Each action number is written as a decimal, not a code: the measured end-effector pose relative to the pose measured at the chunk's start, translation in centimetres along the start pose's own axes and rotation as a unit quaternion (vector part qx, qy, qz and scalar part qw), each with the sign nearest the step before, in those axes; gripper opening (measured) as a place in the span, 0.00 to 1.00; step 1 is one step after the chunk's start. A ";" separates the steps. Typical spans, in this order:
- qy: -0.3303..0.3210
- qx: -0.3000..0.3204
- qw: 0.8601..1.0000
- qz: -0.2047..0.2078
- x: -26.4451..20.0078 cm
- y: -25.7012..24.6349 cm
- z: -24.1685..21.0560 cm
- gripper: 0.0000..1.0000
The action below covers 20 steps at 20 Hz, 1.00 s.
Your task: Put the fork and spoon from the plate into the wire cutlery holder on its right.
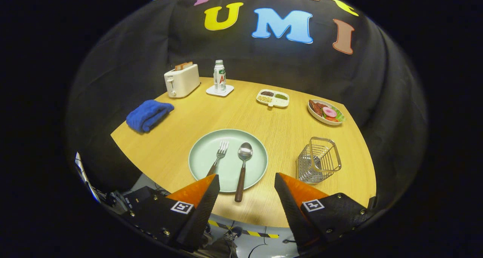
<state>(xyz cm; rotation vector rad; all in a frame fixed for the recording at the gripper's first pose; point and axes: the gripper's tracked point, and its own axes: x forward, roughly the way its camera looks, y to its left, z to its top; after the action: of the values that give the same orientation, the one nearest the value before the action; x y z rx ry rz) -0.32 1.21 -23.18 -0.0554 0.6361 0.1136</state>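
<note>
Your claw hung above near edge of counter, fingers spread wide apart, gripping nothing. Fork and spoon lay side by side on green plate, just ahead of your fingers, spoon handle reaching past plate rim between them. Wire cutlery holder stood upright right of plate, apart from it. Blue cloth and toaster sat beyond, at left.

I see a matt plate on grained wood table, shiny metal spoon, wire holder, my gripper fingers apart.
</note>
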 end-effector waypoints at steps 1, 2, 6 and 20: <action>0.007 -0.003 1.000 0.001 0.4 0.0 -0.5 0.89; 0.016 -0.005 1.000 0.002 0.8 0.1 -0.9 0.89; 0.056 -0.022 0.998 -0.004 2.4 -0.1 -3.0 0.89; 0.101 -0.089 0.991 -0.017 7.3 0.1 -5.7 0.57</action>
<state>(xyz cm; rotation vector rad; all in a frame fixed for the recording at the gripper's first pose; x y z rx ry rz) 2.19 1.49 -32.12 -0.2522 0.8257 0.1330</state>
